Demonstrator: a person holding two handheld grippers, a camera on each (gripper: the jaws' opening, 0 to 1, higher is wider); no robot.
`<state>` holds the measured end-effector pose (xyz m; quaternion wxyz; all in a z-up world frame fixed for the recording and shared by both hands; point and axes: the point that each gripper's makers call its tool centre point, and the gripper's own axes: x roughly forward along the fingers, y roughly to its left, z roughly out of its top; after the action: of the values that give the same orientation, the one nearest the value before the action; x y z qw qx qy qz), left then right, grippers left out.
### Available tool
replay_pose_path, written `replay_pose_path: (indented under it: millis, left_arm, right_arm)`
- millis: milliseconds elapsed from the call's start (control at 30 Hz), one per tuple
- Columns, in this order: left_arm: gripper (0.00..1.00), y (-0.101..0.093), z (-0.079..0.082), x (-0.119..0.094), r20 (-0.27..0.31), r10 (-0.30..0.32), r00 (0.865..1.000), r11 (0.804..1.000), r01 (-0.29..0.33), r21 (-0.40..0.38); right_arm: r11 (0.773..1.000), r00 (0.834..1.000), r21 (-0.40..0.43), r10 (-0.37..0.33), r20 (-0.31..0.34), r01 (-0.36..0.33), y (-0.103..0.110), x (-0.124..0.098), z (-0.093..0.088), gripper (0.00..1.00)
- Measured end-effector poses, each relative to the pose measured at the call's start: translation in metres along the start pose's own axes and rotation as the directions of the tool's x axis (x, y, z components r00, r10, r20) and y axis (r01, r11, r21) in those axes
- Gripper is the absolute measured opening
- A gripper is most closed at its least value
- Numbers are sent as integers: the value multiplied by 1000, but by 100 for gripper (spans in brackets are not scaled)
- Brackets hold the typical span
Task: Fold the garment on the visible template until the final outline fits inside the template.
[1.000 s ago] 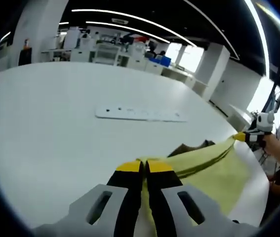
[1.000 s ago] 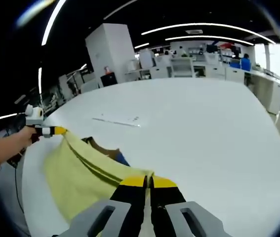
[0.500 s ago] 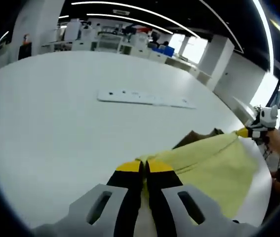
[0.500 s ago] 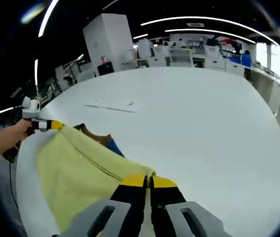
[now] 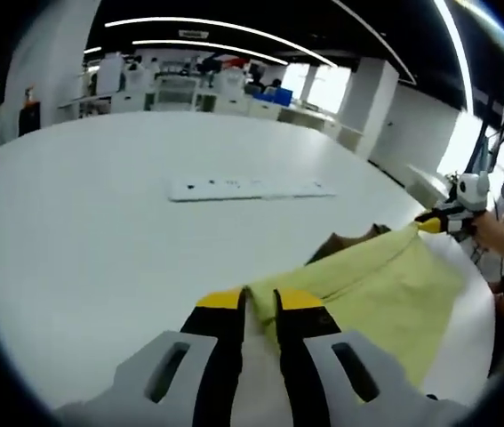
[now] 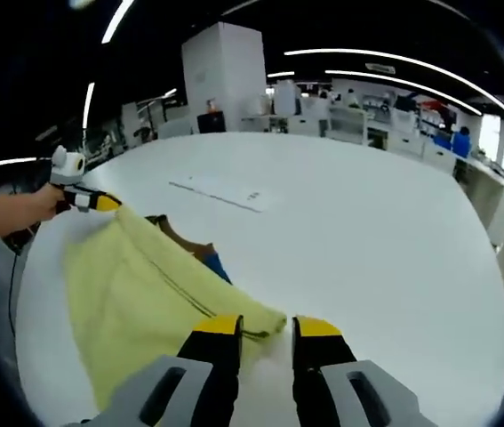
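Left gripper view: the left gripper (image 5: 259, 302) stands at bottom centre with its jaws parted, a gap between the yellow tips; the corner of the yellow garment (image 5: 380, 289) lies between them, released. The garment spreads on the white table (image 5: 100, 231) toward centre right. The right gripper (image 5: 443, 222) shows at the right edge, at the far corner.

Right gripper view: the right gripper (image 6: 265, 327) is spread wide at bottom centre, the garment (image 6: 136, 298) edge just ahead. The left gripper (image 6: 96, 201) shows at upper left.

Progress: one fold appears laid down. A brown and blue patch (image 6: 200, 253) pokes out beneath. Whether the outline fits cannot be judged.
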<state>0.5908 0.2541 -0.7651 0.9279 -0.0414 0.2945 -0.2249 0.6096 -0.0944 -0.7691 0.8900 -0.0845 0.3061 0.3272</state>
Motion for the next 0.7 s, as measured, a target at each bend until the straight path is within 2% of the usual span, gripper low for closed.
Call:
replay_pose_path:
  millis: [67, 133, 200, 267, 433, 600, 700]
  left_arm:
    - [13, -5, 6, -1, 24, -31, 999, 998, 29, 49]
    - [12, -10, 7, -2, 25, -59, 998, 994, 56, 98]
    - [12, -21, 9, 0, 25, -105, 994, 980, 100, 173]
    - [11, -28, 8, 2, 12, -129, 992, 972, 124, 199]
    - [10, -34, -1, 11, -58, -122, 991, 936, 134, 326]
    - [16, -35, -8, 19, -107, -99, 989, 906, 134, 401]
    - [19, -36, -13, 23, -127, -91, 988, 899, 137, 417]
  right_arm:
    - [1000, 999, -13, 26, 28, -25, 6, 2, 6, 19]
    - [998, 998, -38, 42, 43, -41, 11, 3, 11, 19]
    - [996, 996, -56, 67, 58, -64, 19, 5, 15, 18]
    - [995, 995, -64, 83, 58, -79, 24, 7, 15, 18]
    - [987, 995, -124, 103, 0, -102, 30, 14, 4, 19]
    - [971, 992, -203, 117, -41, -123, 38, 18, -1, 20]
    - [960, 990, -249, 115, -77, -131, 41, 22, -7, 19]
